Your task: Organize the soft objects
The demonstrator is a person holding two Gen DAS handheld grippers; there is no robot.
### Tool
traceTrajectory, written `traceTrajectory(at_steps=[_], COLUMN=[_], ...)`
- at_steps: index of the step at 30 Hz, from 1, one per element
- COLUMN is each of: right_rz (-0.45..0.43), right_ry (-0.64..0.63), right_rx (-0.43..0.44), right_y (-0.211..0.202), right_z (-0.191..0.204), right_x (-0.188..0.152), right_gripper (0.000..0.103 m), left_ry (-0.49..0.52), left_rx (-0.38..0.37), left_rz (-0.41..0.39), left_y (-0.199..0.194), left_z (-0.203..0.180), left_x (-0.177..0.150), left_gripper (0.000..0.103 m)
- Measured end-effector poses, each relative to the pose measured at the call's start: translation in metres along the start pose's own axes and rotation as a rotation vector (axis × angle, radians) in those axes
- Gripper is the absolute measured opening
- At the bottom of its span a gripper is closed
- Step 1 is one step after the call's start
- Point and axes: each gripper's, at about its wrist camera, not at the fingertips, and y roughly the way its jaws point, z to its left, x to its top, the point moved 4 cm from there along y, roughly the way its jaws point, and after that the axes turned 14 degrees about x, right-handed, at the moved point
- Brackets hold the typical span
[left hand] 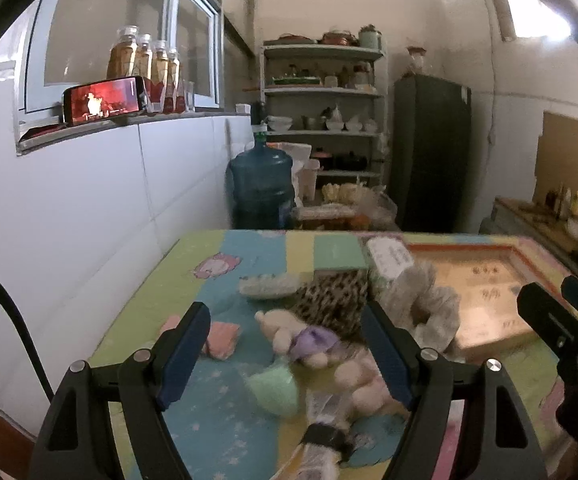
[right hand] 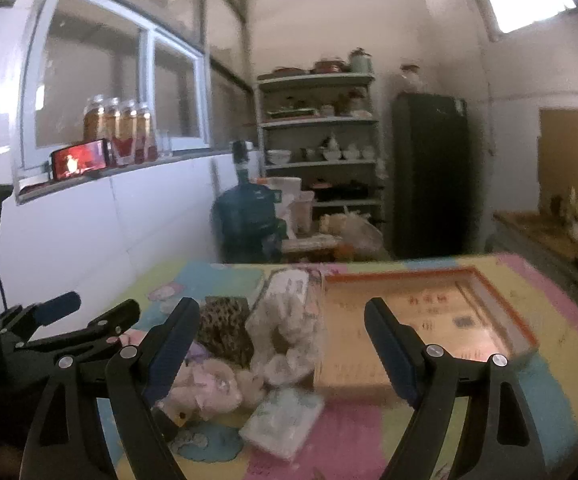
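Left claw [left hand: 285,356]: mine, wide and released, nothing pinched, tilted down over the near end of the pile.
Right claw [right hand: 285,354]: also spread wide and empty, hanging above the tray's near edge.
Plush [left hand: 289,340]: right below my left claw, between the fingers as I see it, cream with a purple patch, long axis running near-right to far-left across the desk [left hand: 137,292].
Green pouf [left hand: 275,392]: just this side of the plush, touching it.
Packet [right hand: 283,420]: pale, flat, nearest thing to my right claw, lying just left of centre.
Pink pad [left hand: 221,338]: left of the plush, apart from the heap.
Leopard cloth [left hand: 335,300]: behind the plush, bunched.
Fluffy scrunchie [left hand: 429,312]: grey, resting against the tray's left wall.
Tray [right hand: 501,304]: orange-rimmed, on the right, no soft thing in it, so sorting looks barely begun.
Call: plush is dead ahead of the left claw, so left looks nearer; I'd close across its narrow width, then carry right.
Far: water jug [left hand: 261,188], shelves [left hand: 323,92].
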Motion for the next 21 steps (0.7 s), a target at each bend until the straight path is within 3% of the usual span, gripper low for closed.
traceTrajectory(at_steps=[6,21], right_rz=[0.022,0.071], right_ry=[0.046,-0.035], right_rx=[-0.012,0.066], right_y=[0.000,0.025], right_z=[0.008,0.022], right_x=[-0.019,-0.006], right_gripper=[0.085,0.085], left_ry=[0.026,-0.043], left_rx=[0.000,0.019], left_rz=[0.009,0.039], left_y=[-0.003,0.006], left_z=[0.012,0.019], left_x=[-0.010,-0.012], left_gripper=[0.078,0.078])
